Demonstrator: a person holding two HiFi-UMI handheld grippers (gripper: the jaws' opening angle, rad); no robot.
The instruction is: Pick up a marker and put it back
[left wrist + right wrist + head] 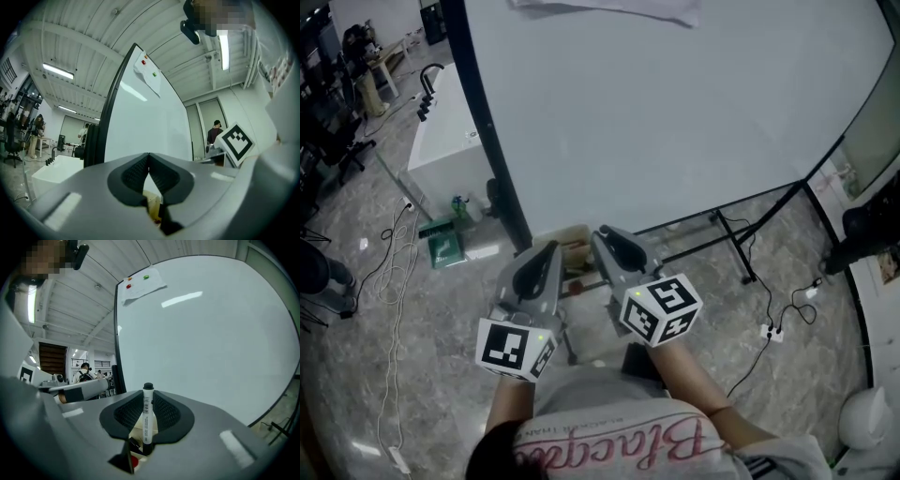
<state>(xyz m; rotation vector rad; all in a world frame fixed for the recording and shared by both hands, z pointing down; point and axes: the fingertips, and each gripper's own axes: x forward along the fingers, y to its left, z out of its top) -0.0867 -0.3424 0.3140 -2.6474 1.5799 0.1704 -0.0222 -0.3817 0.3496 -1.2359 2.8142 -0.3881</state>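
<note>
Jaws of the right gripper (148, 397) pinch the upright marker (147, 420), those of the left gripper (149, 161) meet empty; any tilt might let it slip.

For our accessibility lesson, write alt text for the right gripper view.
A white marker with a black cap is clamped between the dark ribbed jaws of the right tool, in front of a white whiteboard bearing a paper sheet.

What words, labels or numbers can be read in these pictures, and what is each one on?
"Blac": start of the pink script on the shirt; the rest is unclear.
Small print line above it: too blurred to read.
Print on the marker: too small to read.
</note>
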